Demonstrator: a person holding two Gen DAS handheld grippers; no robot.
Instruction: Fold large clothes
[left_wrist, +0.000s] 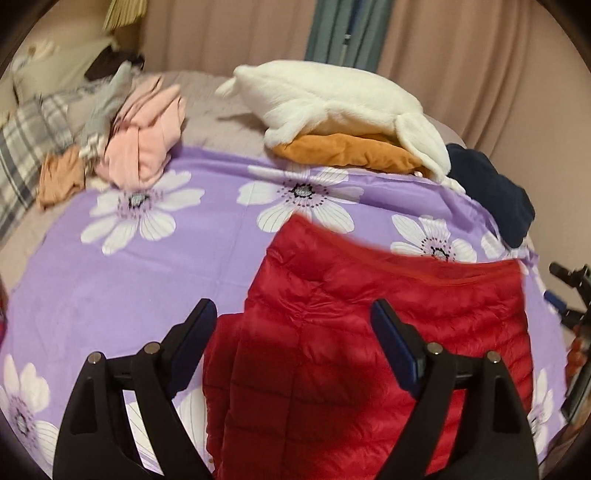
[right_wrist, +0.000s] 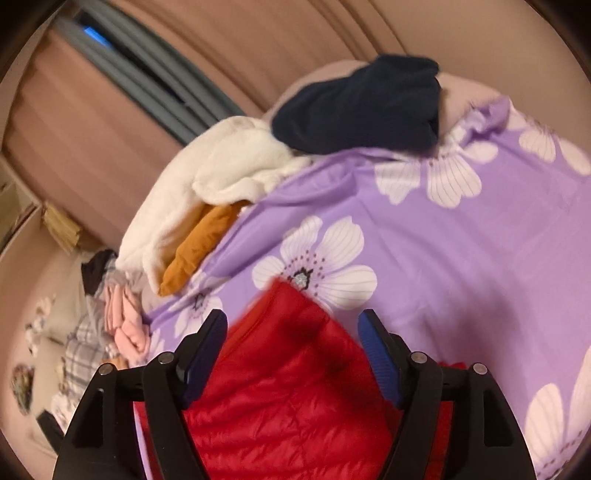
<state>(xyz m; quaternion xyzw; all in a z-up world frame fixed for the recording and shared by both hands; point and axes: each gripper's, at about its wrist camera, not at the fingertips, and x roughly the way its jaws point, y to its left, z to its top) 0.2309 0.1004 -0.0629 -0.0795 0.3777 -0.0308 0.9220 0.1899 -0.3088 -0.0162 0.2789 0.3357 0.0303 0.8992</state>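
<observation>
Red quilted jacket (left_wrist: 369, 350) lies folded on purple floral sheet (left_wrist: 129, 280). Left gripper (left_wrist: 293, 325) and right gripper (right_wrist: 293, 332) both released above it. Behind, left to right: pink clothes (left_wrist: 144, 144), white fleece (left_wrist: 332, 103) over orange garment (left_wrist: 343, 151), navy garment (left_wrist: 487, 188). Jacket's near edge cut off.

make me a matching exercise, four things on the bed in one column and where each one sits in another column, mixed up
Things:
1. red puffer jacket
2. white fleece
3. navy garment
4. pink garment

Places:
A. on top of the orange garment
B. in the pile beside the plaid fabric
C. nearest, below the open left gripper
D. at the bed's far corner, next to the white fleece

Pairs: 1-C, 2-A, 3-D, 4-B
</observation>
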